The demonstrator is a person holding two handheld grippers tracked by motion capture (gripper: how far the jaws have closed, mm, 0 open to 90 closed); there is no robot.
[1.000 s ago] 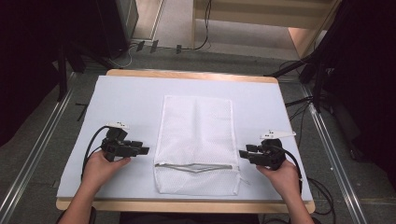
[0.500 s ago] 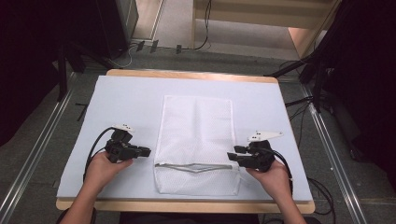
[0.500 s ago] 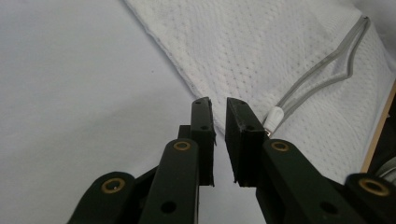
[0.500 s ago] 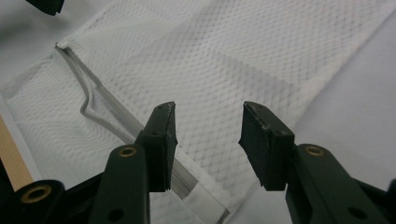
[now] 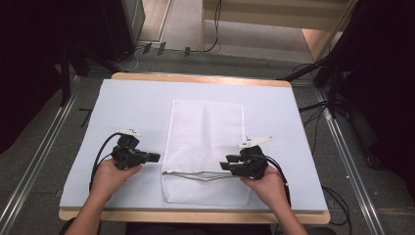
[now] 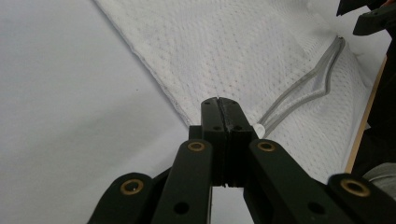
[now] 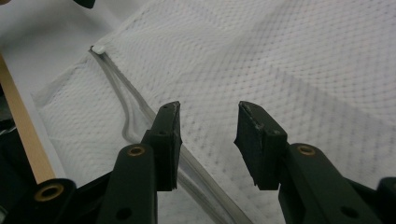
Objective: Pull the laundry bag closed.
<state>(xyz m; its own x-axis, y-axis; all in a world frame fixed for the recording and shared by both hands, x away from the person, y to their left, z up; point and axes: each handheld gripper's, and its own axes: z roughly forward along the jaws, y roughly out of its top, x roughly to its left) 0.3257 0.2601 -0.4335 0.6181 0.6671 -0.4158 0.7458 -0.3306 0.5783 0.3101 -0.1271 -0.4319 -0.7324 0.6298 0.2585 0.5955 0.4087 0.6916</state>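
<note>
— While the white mesh bag (image 5: 204, 147) is lying flat mid-table, what is the left gripper (image 5: 151, 157) doing?
— It is sitting just beside the bag's left edge, jaws pressed together on nothing.
— And the right gripper (image 5: 224, 165)?
— It is hovering over the bag's grey zipper (image 5: 195, 175), jaws apart and just closing in, gripping nothing.

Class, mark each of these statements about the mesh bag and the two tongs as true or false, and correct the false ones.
1. The left tongs are shut. True.
2. The right tongs are clamped tight on the zip. False: their jaws stand apart above the mesh bag.
3. The bag lies flat on a pale blue mat. True.
4. The grey zip runs across the bag's far end. False: it crosses near the end closest to the person.
5. The bag is black. False: it is white.
</note>
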